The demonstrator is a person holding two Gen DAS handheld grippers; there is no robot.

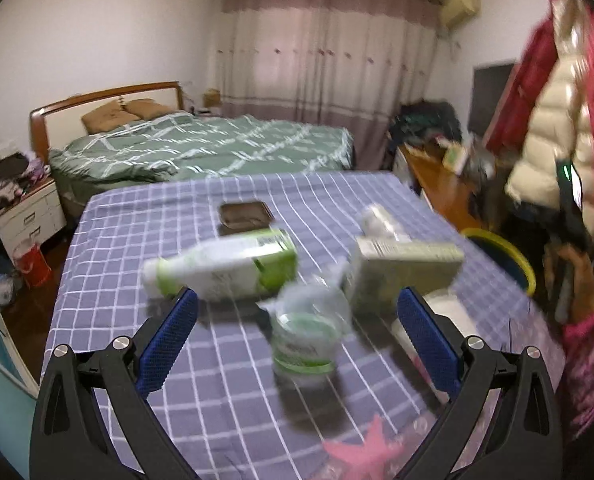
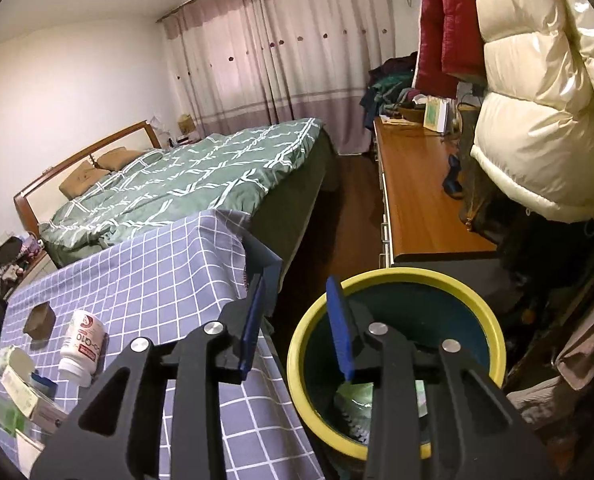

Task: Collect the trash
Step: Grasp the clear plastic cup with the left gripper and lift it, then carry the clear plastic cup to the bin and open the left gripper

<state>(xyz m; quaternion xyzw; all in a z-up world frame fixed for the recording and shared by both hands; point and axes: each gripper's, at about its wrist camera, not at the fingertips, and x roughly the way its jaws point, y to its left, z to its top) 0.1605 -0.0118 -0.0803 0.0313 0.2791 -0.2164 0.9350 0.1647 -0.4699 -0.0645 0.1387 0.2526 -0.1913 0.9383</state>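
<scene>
In the left wrist view my left gripper (image 1: 297, 312) is open above the checked tablecloth (image 1: 145, 224). A clear plastic cup with a green band (image 1: 307, 338) lies between its fingers, untouched. Beyond lie a white and green bottle (image 1: 225, 268), a pale carton (image 1: 405, 268) and a dark small tray (image 1: 246, 214). In the right wrist view my right gripper (image 2: 297, 312) is open and empty over the yellow-rimmed bin (image 2: 493, 320), which holds crumpled clear plastic (image 2: 355, 400). A white pill bottle (image 2: 82, 346) lies on the table at left.
The bin (image 1: 525, 264) stands off the table's right edge. A pink star-shaped item (image 1: 367, 448) lies near the front edge. A green bed (image 2: 185, 184), a wooden sideboard (image 2: 421, 200) and hanging puffer jackets (image 2: 537, 120) surround the table.
</scene>
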